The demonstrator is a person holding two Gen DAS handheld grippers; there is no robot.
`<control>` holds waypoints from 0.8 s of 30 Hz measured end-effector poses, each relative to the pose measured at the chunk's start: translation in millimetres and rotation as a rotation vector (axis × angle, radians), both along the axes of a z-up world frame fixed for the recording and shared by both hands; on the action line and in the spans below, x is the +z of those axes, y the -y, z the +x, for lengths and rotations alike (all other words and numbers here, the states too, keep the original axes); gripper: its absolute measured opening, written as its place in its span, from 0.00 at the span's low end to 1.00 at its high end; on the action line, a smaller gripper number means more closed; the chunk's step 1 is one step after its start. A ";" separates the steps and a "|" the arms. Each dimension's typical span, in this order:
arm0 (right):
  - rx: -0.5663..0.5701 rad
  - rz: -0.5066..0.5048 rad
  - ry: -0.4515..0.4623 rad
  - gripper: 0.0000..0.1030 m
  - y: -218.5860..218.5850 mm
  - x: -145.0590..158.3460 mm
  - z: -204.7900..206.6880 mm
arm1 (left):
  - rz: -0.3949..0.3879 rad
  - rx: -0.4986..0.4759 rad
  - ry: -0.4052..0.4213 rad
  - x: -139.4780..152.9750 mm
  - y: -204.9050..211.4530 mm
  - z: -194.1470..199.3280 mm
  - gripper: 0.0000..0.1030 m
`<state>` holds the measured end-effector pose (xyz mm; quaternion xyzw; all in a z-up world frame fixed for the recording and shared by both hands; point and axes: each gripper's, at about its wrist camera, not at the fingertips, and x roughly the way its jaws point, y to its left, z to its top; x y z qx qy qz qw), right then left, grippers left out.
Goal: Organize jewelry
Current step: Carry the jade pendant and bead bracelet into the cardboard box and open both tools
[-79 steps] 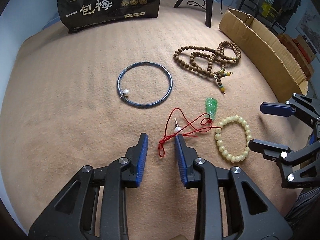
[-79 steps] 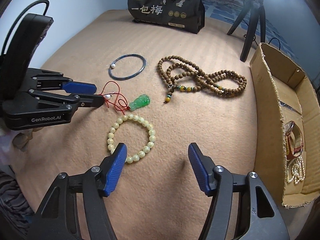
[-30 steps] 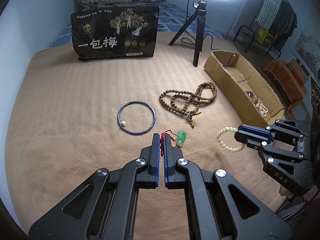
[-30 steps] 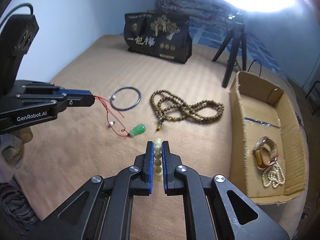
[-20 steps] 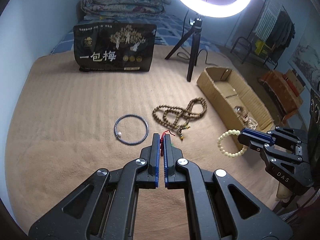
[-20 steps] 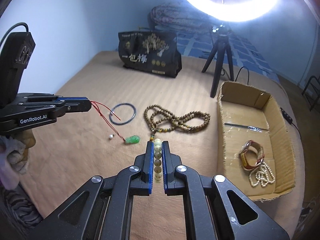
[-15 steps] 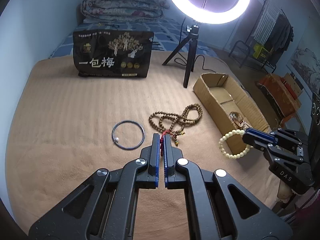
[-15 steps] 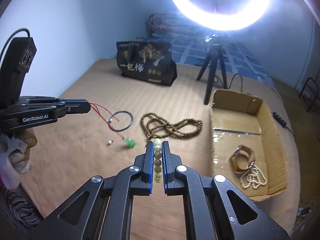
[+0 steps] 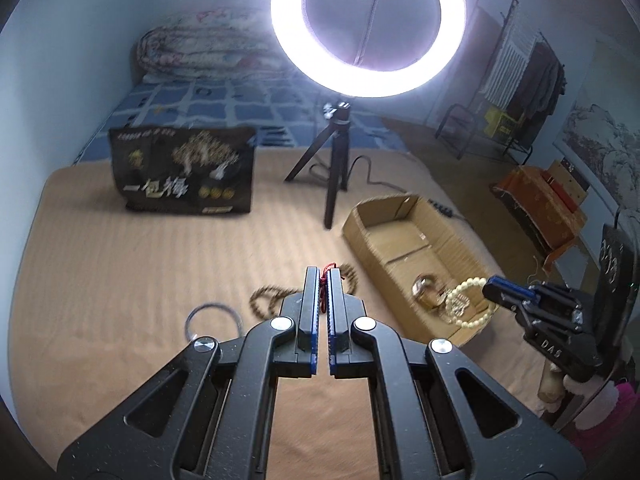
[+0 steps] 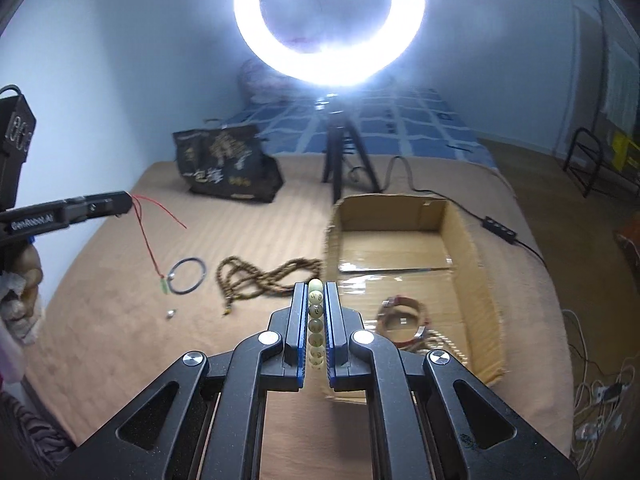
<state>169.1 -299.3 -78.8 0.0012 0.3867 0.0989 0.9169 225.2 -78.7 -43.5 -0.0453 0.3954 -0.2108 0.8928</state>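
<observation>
Here, left hand-held gripper (image 9: pixel 323 276) clamped on red cord (image 10: pixel 146 236), pendant (image 10: pixel 163 286) dangling; right hand-held gripper (image 10: pixel 316 292) clamped on pale bead bracelet (image 9: pixel 466 304) over box (image 10: pixel 464 236).

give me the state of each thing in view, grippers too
left gripper: shut on the red cord
red cord: lifted, green pendant dangling
right gripper: shut on the bead bracelet
bead bracelet: lifted, hanging
wooden beads: lying heaped on the bed
bangle: lying flat on the bed
box: open, jewelry inside
ring light: on
</observation>
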 end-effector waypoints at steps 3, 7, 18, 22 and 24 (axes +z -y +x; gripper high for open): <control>-0.028 0.001 0.000 0.06 15.5 -1.0 0.1 | -0.010 -0.019 0.019 9.9 16.4 9.4 0.01; -0.053 -0.001 -0.003 0.06 30.5 -4.1 1.8 | -0.010 -0.055 0.052 22.8 46.8 23.7 0.01; -0.087 0.006 -0.020 0.06 60.8 -14.4 10.3 | -0.002 -0.122 0.079 26.2 122.2 59.0 0.01; -0.105 0.007 -0.024 0.06 72.1 -18.5 13.4 | 0.006 -0.128 0.070 17.6 139.6 71.3 0.01; -0.117 0.009 -0.026 0.06 77.6 -20.3 16.1 | 0.008 -0.129 0.058 11.3 146.3 77.8 0.01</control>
